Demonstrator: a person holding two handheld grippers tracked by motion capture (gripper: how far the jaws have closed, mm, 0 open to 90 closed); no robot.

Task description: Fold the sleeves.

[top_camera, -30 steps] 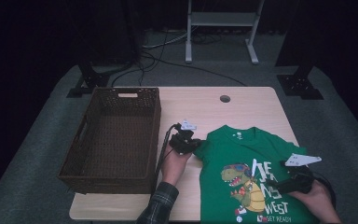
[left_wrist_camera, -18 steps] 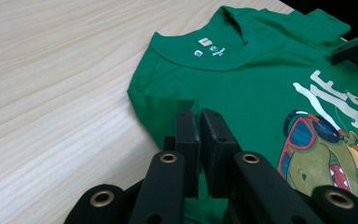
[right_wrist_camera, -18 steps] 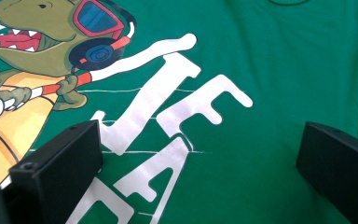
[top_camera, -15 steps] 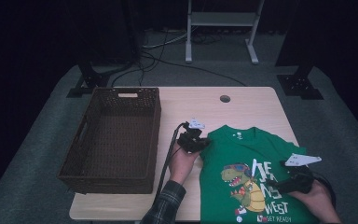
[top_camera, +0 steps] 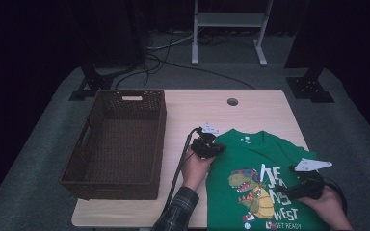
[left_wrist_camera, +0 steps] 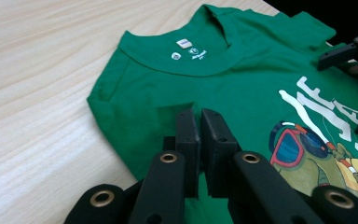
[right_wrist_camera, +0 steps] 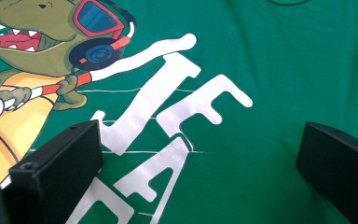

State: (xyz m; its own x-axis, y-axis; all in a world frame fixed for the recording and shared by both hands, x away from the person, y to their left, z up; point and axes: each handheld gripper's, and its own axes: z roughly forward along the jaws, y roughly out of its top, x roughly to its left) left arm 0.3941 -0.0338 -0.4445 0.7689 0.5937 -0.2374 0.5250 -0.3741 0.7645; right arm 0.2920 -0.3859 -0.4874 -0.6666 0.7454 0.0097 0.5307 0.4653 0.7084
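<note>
Pinching sleeve [left_wrist_camera: 121,116], left gripper [left_wrist_camera: 199,122] (basket [top_camera: 115,139] overhead)

A green T-shirt [top_camera: 265,178] is lying in the lower right of the high view. White block lettering on its chest is showing "WEST" and, below it in small letters, "GET READY"; the larger letters above are partly legible, perhaps "JE" and "A". The small neck label print is too tiny to read.
</note>
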